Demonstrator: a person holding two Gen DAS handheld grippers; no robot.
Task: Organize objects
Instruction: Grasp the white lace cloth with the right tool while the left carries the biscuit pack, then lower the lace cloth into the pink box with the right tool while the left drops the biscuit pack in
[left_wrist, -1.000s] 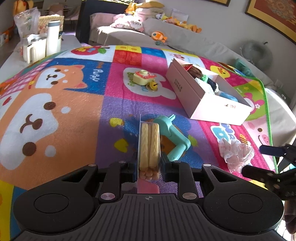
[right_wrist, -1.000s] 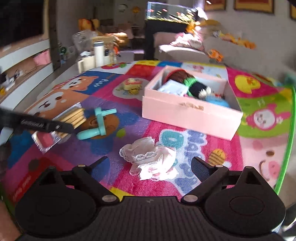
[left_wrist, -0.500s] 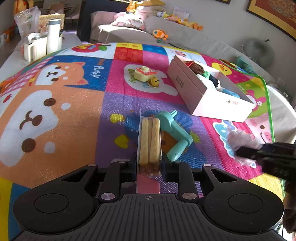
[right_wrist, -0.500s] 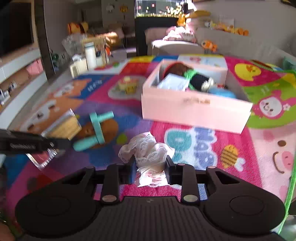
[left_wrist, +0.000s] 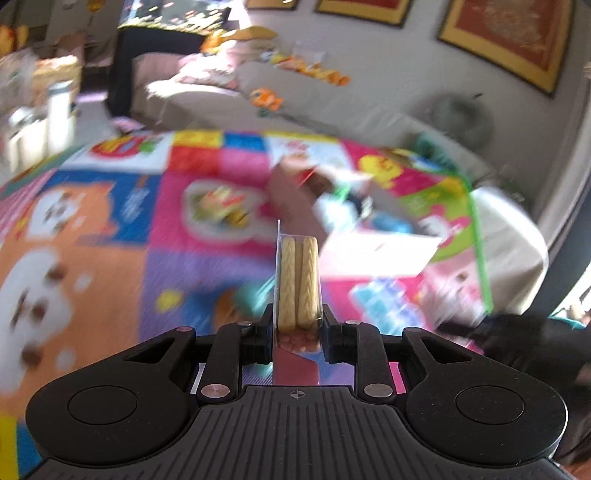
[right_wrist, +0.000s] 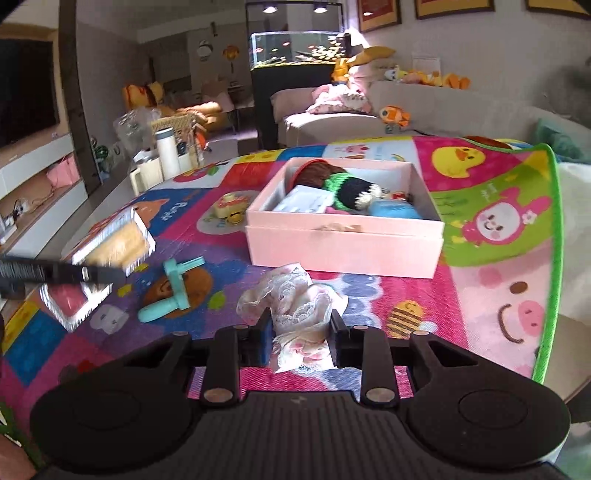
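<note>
my left gripper (left_wrist: 297, 325) is clamped on a clear packet of biscuit sticks (left_wrist: 298, 284), pinching it edge-on so the pale sticks stand up between the pads and the red end of the pack hangs toward the camera; in the right wrist view the same packet (right_wrist: 110, 247) is lifted clear of the play mat (right_wrist: 491, 291), held out at the left over its purple and orange squares. my right gripper (right_wrist: 299, 334) is closed on a crumpled piece of white lace cloth (right_wrist: 295, 302), the fabric bunched between the pads with its pinkish lower folds spilling toward me, low over the mat; i cannot tell whether it touches it. just beyond the cloth stands the open pink box (right_wrist: 343, 243), already holding a brown and green knitted doll (right_wrist: 336, 184), a white card (right_wrist: 306, 201) and something blue (right_wrist: 391, 210). to the left of the cloth a teal plastic toy (right_wrist: 173, 291) lies flat on the mat, and farther back a small yellow toy (right_wrist: 231, 206) sits near the box's left corner. the left wrist view is badly motion-blurred, so the box (left_wrist: 373, 251) reads only as a pale shape to the right of the packet. a white bottle (right_wrist: 167, 151) stands past the mat's far left edge, and a sofa (right_wrist: 332, 122) strewn with soft toys lies behind.
</note>
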